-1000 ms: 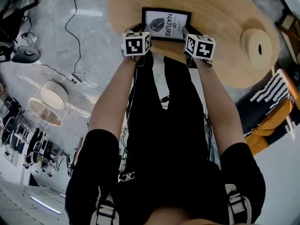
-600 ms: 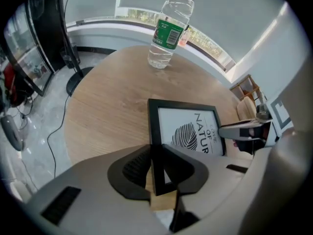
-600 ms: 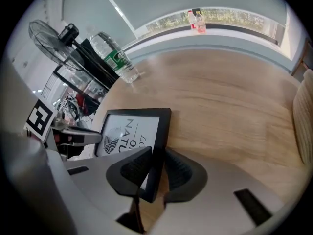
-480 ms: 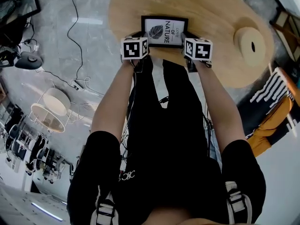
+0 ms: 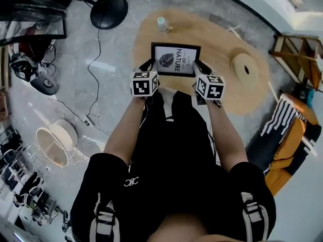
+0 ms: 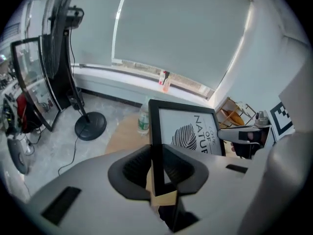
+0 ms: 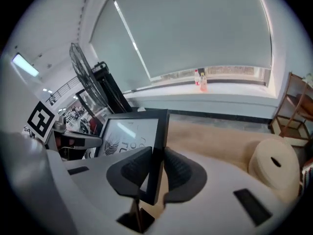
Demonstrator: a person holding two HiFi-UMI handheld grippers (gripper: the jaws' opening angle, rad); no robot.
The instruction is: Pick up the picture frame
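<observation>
Above the oval pale wooden surface (image 5: 222,37), clear of it: holding the black-rimmed, leaf-print picture frame (image 5: 175,60), print facing the person. Long axis crosswise, claw to claw; lettering turned sideways. Clamped on its left short edge with the left claw (image 5: 149,64), on its right with the right claw (image 5: 198,67), just squeezed tighter. Beyond, standing on the surface: small clear plastic bottle (image 5: 161,24), contents unreadable.

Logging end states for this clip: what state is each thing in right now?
picture frame: off the table, held at both side edges.
left gripper: shut on the frame's left edge.
right gripper: fingers have just been closing, shut on the frame's right edge.
bottle: upright on the table.
roller blind: drawn down.
</observation>
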